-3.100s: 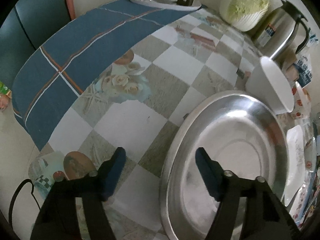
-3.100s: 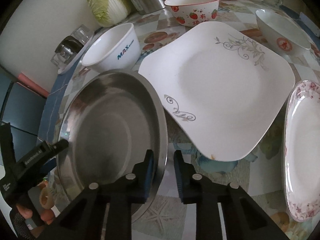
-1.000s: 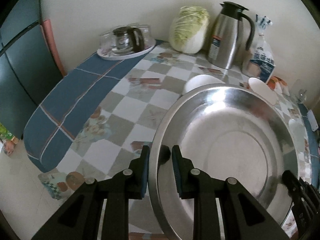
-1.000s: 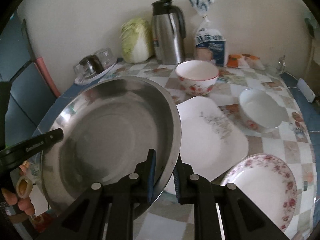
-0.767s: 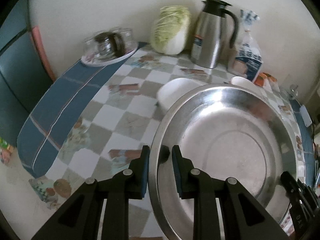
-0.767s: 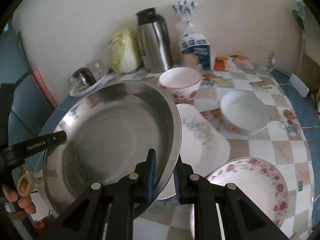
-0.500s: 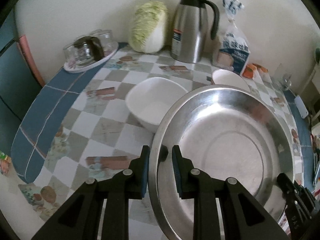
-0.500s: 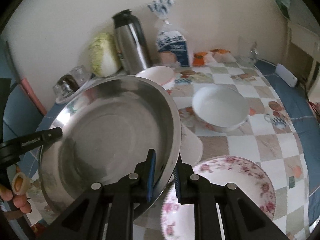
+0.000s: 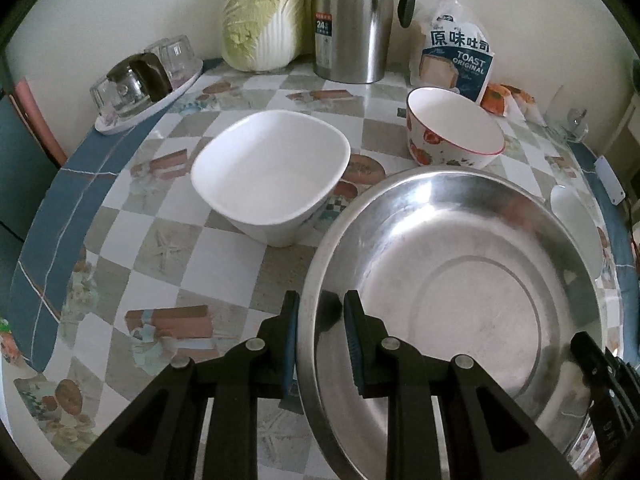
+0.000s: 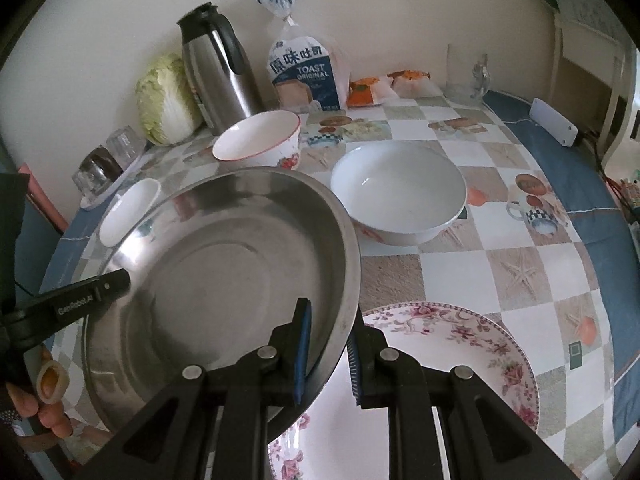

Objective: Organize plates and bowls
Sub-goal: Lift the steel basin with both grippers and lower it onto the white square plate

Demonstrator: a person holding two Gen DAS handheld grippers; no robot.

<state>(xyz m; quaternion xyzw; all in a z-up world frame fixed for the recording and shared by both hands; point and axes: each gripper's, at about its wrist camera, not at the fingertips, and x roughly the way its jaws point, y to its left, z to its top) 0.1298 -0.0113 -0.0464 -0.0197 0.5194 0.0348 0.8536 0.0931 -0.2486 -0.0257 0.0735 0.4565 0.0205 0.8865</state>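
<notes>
The steel basin [image 9: 460,280] hangs tilted above the checked table [image 9: 168,248], carried from opposite rims because it is too wide for one grip. The left gripper [image 9: 320,328] is clamped on its near rim, the right gripper [image 10: 329,344] on the far rim. Beyond the basin sit a square white bowl [image 9: 268,184] and a strawberry bowl [image 9: 452,132]; beside it, a floral plate [image 10: 460,344].

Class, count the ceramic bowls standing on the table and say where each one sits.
3: a square white bowl left of the steel basin, a strawberry-print bowl by the thermos, a round white bowl right of the basin. Others may be hidden beneath it.
</notes>
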